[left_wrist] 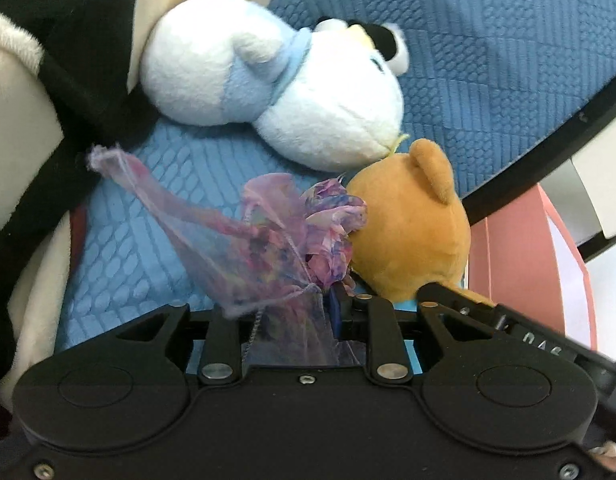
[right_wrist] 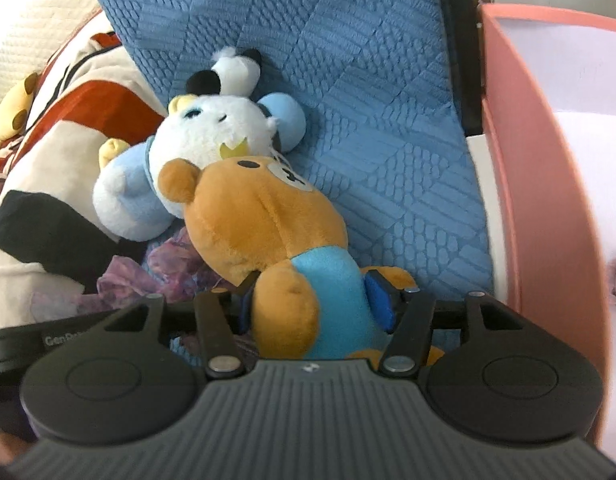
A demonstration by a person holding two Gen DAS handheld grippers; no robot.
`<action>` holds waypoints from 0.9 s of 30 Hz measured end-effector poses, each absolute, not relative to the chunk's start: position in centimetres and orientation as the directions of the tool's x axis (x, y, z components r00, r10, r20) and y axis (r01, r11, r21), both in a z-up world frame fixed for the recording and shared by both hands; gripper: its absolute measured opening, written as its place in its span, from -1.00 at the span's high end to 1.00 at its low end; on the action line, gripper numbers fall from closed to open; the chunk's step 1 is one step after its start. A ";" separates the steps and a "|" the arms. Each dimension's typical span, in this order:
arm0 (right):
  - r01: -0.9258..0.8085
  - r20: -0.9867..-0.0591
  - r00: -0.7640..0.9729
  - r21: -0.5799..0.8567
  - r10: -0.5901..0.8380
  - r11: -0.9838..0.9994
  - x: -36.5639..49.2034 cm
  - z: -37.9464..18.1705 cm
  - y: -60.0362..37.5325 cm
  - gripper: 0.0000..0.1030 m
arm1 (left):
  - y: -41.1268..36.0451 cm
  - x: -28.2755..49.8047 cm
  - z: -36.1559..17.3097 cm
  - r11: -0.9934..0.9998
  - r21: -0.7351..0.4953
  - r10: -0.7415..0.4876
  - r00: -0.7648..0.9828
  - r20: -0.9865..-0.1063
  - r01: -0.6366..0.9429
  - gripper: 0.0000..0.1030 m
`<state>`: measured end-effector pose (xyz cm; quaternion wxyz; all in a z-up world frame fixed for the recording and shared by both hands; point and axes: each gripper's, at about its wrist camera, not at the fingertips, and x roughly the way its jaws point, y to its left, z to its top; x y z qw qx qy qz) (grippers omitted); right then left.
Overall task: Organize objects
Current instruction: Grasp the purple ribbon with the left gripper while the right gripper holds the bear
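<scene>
Clamping a sheer pink-purple scarf [left_wrist: 267, 240], the left gripper [left_wrist: 340, 300] neighbors the right gripper [right_wrist: 320, 300] squeezing a blue-shirted brown bear [right_wrist: 267, 220].

A home setting, probably a bedroom or living room, is indicated by plush toys [right_wrist: 263, 216] piled against a blue quilted cushion [right_wrist: 368, 80] beside a pink storage box [right_wrist: 536, 184].

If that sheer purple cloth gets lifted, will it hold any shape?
Probably not. The sheer purple cloth is see-through and crumpled where the left gripper pinches it, so it likely droops. Its frayed loose threads suggest that it snags easily, and it looks very light.
</scene>
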<state>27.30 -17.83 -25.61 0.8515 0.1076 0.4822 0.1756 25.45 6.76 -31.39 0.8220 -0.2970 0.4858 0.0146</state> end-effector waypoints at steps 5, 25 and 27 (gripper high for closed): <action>-0.258 -0.804 0.457 0.290 0.381 0.921 27.6 -26.2 -16.6 -0.29 | 7.6 25.3 -31.8 0.784 -0.527 -0.314 0.523 -0.793 -0.329 0.36; -0.261 -0.762 0.541 0.251 0.357 0.932 26.4 -24.5 -17.4 -0.08 | 7.0 27.5 -32.6 0.770 -0.517 -0.279 0.532 -0.800 -0.373 0.16; -0.256 -0.762 0.530 0.275 0.372 0.927 26.2 -24.5 -17.8 -0.08 | 6.9 28.1 -32.9 0.771 -0.517 -0.286 0.522 -0.804 -0.373 0.30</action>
